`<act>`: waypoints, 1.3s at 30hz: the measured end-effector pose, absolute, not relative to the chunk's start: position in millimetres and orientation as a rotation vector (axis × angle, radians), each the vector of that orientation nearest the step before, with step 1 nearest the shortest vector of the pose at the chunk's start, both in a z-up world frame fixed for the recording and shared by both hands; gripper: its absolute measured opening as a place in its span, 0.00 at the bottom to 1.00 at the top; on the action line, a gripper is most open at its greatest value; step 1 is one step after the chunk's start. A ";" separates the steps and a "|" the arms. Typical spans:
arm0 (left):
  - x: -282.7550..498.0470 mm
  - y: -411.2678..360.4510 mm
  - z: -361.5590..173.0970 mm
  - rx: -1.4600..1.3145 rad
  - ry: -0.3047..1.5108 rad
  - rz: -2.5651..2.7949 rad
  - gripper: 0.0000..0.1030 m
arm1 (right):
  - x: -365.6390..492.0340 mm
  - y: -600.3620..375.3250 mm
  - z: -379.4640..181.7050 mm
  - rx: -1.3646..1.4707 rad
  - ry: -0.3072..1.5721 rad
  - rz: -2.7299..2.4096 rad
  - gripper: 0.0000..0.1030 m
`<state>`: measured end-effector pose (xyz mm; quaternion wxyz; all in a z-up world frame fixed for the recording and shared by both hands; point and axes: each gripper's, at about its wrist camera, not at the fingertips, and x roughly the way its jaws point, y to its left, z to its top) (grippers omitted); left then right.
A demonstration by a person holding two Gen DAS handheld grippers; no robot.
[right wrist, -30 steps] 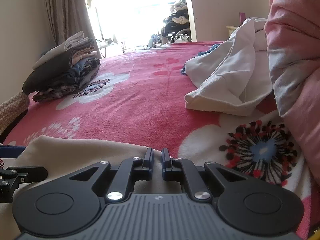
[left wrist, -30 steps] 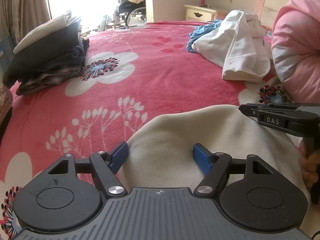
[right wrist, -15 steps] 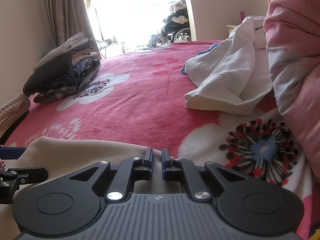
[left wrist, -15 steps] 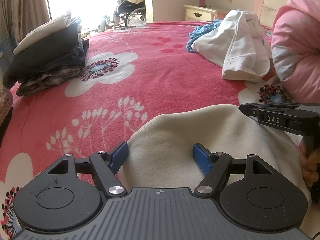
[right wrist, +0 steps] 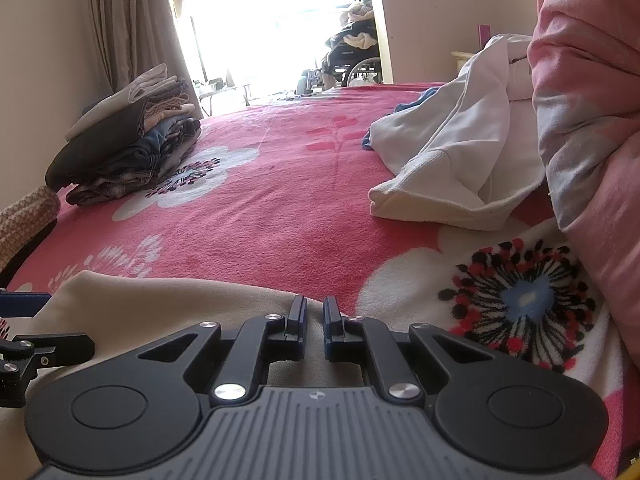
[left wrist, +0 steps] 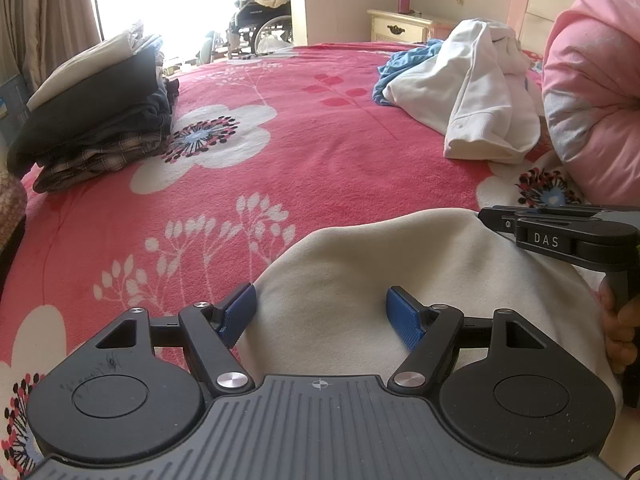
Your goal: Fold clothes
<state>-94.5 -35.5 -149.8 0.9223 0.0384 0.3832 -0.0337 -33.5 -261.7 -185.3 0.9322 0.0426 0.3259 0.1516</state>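
Observation:
A cream garment [left wrist: 400, 264] lies on the near part of the red flowered bedspread [left wrist: 312, 140]. My left gripper [left wrist: 322, 312] hovers over the garment's near left part, open, its blue pads wide apart with nothing between them. My right gripper [right wrist: 315, 316] sits at the garment's [right wrist: 168, 304] far right edge. Its fingers stand almost together, with cream cloth showing in the narrow gap. In the left wrist view the right gripper [left wrist: 496, 216] rests flat on the cloth, and a hand [left wrist: 616, 320] holds its handle.
A stack of folded clothes [left wrist: 96, 108] sits at the far left of the bed. A white garment [left wrist: 472, 92] and a blue one [left wrist: 404, 64] lie crumpled at the far right. A pink quilt [left wrist: 592, 92] bulges on the right. A woven basket [right wrist: 28, 216] is at the left edge.

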 end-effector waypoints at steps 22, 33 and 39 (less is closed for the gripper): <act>-94.6 -36.6 -150.2 0.083 0.786 -0.065 0.70 | -33.4 -262.9 -185.8 0.090 0.665 0.314 0.06; -94.5 -36.5 -149.6 0.086 0.790 -0.064 0.70 | -34.6 -260.6 -185.2 0.080 0.666 0.309 0.07; -95.4 -34.0 -146.0 0.080 0.781 -0.077 0.70 | -34.9 -260.2 -185.0 0.073 0.665 0.308 0.07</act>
